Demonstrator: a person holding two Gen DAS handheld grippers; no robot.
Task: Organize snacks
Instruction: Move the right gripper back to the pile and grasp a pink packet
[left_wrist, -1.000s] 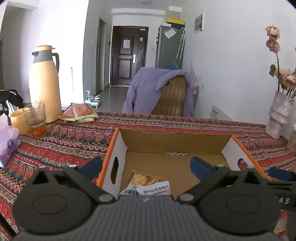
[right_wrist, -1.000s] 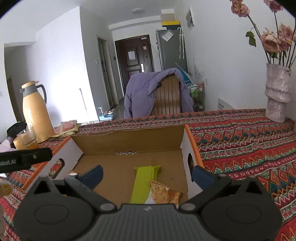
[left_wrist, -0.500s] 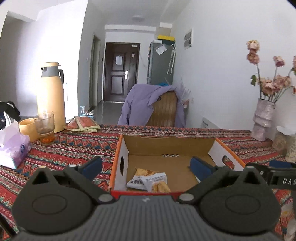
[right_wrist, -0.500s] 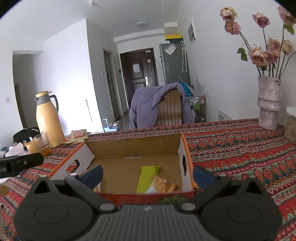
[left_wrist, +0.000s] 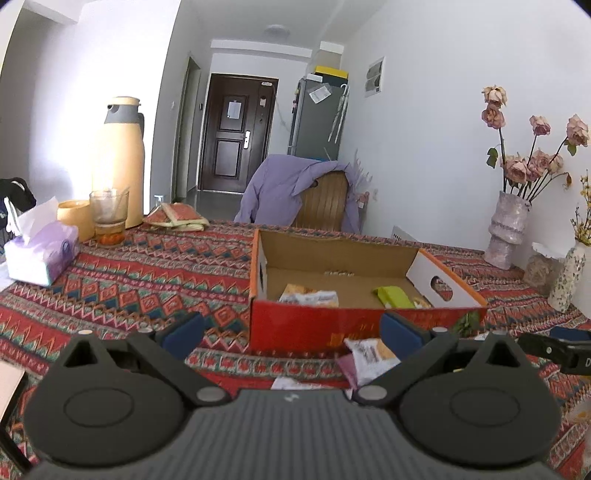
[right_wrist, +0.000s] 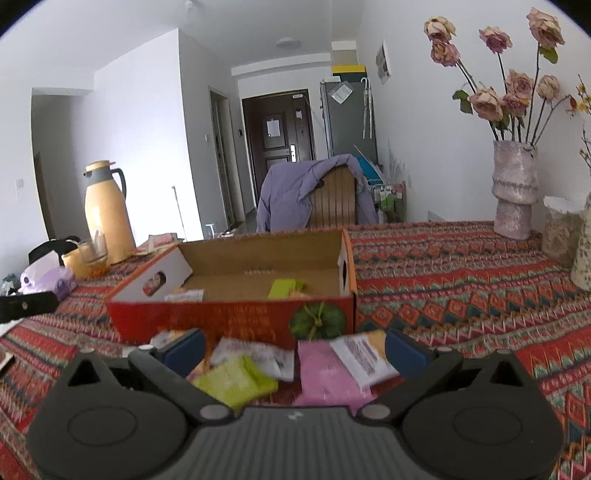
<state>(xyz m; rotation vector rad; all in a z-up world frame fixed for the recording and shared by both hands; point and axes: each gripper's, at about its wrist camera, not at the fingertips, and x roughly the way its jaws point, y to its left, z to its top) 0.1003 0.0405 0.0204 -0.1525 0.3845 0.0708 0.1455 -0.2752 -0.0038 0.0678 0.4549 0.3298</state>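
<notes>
Hovering with fingers apart and empty, both the left tool (left_wrist: 290, 328) and right tool (right_wrist: 295, 343) face the box (right_wrist: 229, 317) at 12 o'clock, loose snack packets (right_wrist: 258, 365) lying between.

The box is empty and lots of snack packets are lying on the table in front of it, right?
Not quite. The cardboard box already holds snacks: a green packet and a white packet, as both wrist views show. The other snack packets do lie on the table in front of it.
</notes>
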